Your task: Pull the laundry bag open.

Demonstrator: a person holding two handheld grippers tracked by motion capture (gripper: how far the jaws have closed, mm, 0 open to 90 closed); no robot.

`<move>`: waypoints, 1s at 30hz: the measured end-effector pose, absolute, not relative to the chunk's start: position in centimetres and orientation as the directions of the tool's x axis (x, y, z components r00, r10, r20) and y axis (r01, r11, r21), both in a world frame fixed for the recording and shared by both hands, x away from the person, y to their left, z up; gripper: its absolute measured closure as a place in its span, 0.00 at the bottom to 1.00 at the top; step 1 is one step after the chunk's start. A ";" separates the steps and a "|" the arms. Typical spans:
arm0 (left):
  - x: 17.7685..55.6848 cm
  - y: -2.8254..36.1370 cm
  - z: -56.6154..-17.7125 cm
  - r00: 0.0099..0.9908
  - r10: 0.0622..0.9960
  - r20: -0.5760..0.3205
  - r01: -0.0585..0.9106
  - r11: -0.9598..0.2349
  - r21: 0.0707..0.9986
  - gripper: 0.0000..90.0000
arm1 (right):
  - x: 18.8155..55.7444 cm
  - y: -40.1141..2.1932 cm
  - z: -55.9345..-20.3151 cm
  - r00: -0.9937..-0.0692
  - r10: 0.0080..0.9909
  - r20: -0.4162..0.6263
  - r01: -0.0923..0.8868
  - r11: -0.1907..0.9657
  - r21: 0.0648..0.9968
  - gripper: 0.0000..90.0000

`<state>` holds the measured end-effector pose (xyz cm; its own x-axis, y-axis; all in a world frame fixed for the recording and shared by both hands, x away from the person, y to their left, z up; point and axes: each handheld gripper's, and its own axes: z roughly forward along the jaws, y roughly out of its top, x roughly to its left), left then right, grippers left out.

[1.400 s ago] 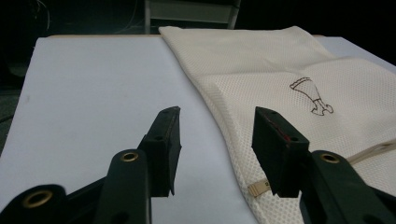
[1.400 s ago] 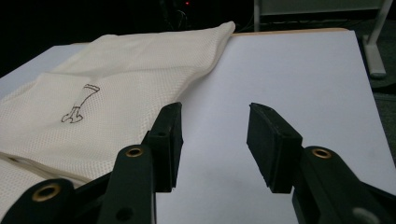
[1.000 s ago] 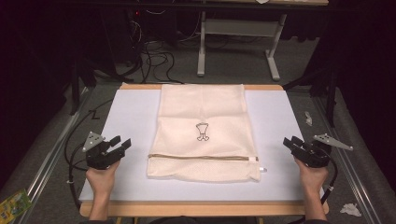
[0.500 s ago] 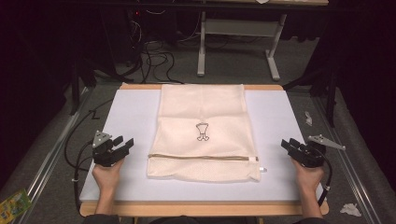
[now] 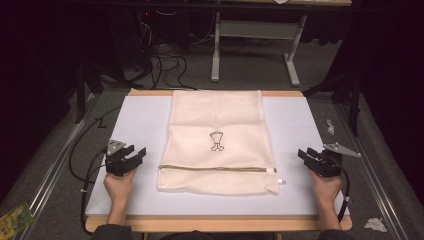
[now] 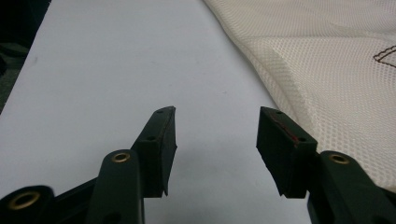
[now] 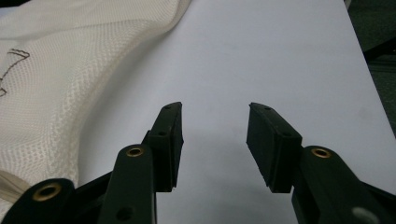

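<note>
A cream mesh bag [image 5: 217,120] lies flat in the middle of the white table top [image 5: 145,115], with a small black drawing on it and a brown zipper [image 5: 215,168] across its near end. My left gripper [image 5: 136,155] is held low over the table, just left of the bag's near corner, open and with nothing between its jaws. In the left gripper view my left gripper [image 6: 217,114] points across bare table with the bag [image 6: 327,70] to its right. My right gripper [image 5: 305,154] stands open and empty, well right of the bag. In the right gripper view my right gripper [image 7: 215,109] has the bag [image 7: 70,70] to its left.
The table has a wooden rim [image 5: 215,222] at the near side. Black cables [image 5: 87,150] trail off the left edge to the floor. A desk frame [image 5: 255,45] stands behind the table. A green packet [image 5: 15,217] and crumpled paper [image 5: 375,224] lie on the floor.
Both grippers have come a little lower and edged inward toward the bag, the left one to the right, the right one to the left. The bag has not moved.
</note>
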<state>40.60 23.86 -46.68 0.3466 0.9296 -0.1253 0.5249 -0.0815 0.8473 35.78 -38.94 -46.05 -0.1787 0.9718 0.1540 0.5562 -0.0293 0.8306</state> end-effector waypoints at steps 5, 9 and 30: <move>40.8 23.8 -46.9 0.339 0.934 -0.115 0.522 -0.085 0.849 0.53 | 35.9 -38.8 -46.3 -0.172 0.976 0.131 0.553 -0.015 0.833 0.63; 41.1 23.6 -47.2 0.333 0.937 -0.108 0.525 -0.089 0.846 0.53 | 36.0 -38.7 -46.6 -0.162 0.978 0.133 0.559 -0.020 0.829 0.63; 41.4 23.1 -48.0 0.327 0.942 -0.070 0.520 -0.117 0.846 0.52 | 35.9 -38.6 -47.3 -0.154 0.978 0.140 0.544 -0.034 0.838 0.61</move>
